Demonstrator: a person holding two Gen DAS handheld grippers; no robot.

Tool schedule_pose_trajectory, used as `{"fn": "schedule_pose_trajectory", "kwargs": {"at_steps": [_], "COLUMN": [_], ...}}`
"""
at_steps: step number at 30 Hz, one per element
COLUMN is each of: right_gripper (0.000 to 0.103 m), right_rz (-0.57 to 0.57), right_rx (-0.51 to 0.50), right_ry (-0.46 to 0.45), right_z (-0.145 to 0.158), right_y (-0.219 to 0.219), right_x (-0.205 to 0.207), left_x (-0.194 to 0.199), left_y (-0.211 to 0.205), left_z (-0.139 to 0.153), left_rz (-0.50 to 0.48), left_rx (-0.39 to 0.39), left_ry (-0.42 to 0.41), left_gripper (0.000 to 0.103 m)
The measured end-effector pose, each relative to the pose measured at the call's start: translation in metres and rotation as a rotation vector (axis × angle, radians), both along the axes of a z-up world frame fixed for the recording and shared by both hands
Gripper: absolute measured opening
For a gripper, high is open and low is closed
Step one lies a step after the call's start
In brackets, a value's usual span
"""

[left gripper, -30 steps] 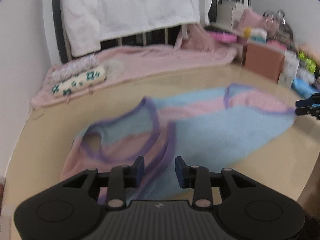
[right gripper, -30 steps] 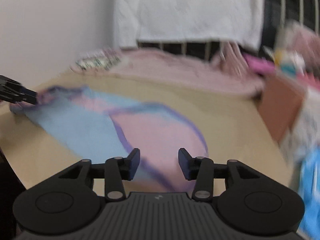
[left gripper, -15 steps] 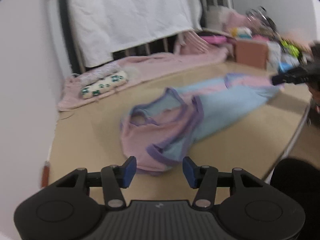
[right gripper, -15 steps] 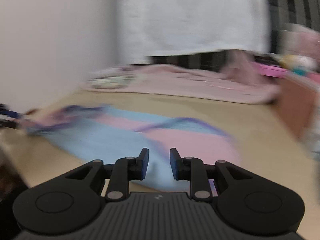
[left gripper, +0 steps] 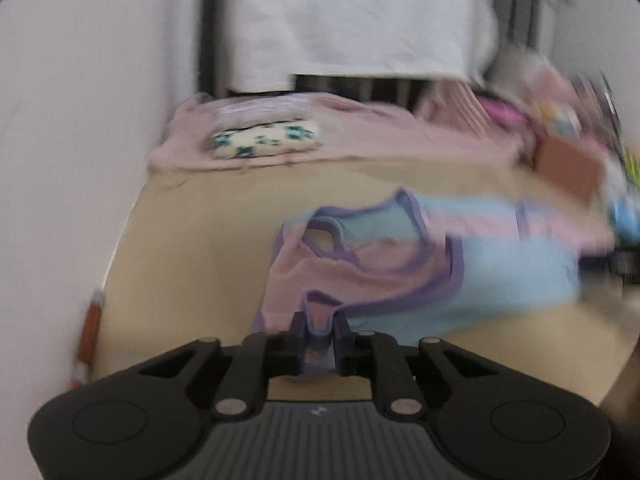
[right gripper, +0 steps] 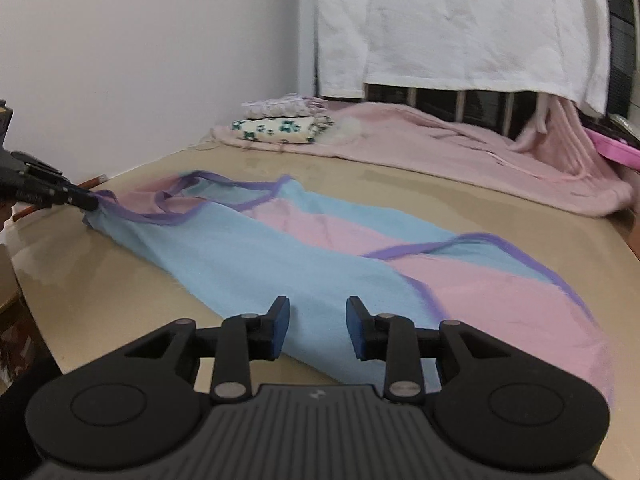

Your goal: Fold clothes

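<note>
Top (right gripper: 304, 256): spread flat ahead of both grippers. Left gripper (left gripper: 319, 330): pinching its purple strap edge. Right gripper (right gripper: 317, 322): spread, hem beneath. Risk: thin pinch slips; one-sided pull bunches cloth.

Soft, even room light. The left wrist view is smeared with motion blur; the right wrist view is sharp ahead of the claw, bowed at its rounded dark edges, tabletop (right gripper: 400, 184) faintly glossy.
</note>
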State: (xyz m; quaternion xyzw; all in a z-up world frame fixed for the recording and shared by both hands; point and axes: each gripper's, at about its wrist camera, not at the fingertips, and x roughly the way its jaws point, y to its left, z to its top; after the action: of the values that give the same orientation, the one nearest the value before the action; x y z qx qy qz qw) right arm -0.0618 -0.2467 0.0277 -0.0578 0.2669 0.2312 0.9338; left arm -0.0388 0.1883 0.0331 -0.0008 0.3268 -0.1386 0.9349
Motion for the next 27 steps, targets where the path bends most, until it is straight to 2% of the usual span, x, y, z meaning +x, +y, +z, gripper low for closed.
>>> {"fn": "schedule_pose_trajectory", "kwargs": {"at_steps": [2,4,7,14,17,19,21,22,23,24,27], "right_gripper": [0.031,0.031,0.031,0.028,0.028,0.028,0.028,0.030,0.035,0.038,0.046], "right_rz": [-0.021,-0.040,-0.078,-0.112,-0.122,-0.125,-0.114,-0.104,-0.095,-0.103,-0.141], "right_rx": [-0.008,-0.003,-0.007,-0.118,-0.111,-0.098,-0.066,-0.036,-0.007,0.001,-0.028], "right_ry": [0.010,0.013,0.024,0.073,0.130,0.173,0.184,0.165,0.145,0.117,0.048], "right_z": [-0.001,-0.001,-0.002,-0.006,-0.001,0.002,0.009,0.016,0.023,0.029,0.043], "right_y": [-0.004,-0.006,-0.006,-0.007,-0.014,-0.020,-0.026,-0.030,-0.034,-0.037,-0.043], "right_x": [0.001,0.003,0.008,0.007,0.009,0.012,0.016,0.018,0.021,0.027,0.065], "left_x": [0.006,0.009,0.010,-0.010,-0.016,-0.022,-0.027,-0.029,-0.022,-0.004,0.051], "left_y": [0.005,-0.001,-0.012,-0.030,-0.031,-0.032,-0.039,-0.042,-0.050,-0.063,-0.102], "left_z": [-0.001,-0.005,-0.009,-0.012,-0.007,0.008,0.033,0.045,0.052,0.051,0.049], "left_rz": [0.054,0.075,0.082,0.062,0.075,0.084,0.059,0.046,0.029,0.009,-0.051], "left_rx": [-0.044,-0.017,0.047,0.147,0.145,0.126,0.086,0.067,0.061,0.071,0.102], "left_ry": [0.020,0.027,0.033,0.049,0.070,0.037,-0.046,-0.088,-0.105,-0.093,-0.057], "left_gripper": [0.030,0.032,0.026,0.020,0.022,0.022,0.038,0.052,0.056,0.056,0.061]}}
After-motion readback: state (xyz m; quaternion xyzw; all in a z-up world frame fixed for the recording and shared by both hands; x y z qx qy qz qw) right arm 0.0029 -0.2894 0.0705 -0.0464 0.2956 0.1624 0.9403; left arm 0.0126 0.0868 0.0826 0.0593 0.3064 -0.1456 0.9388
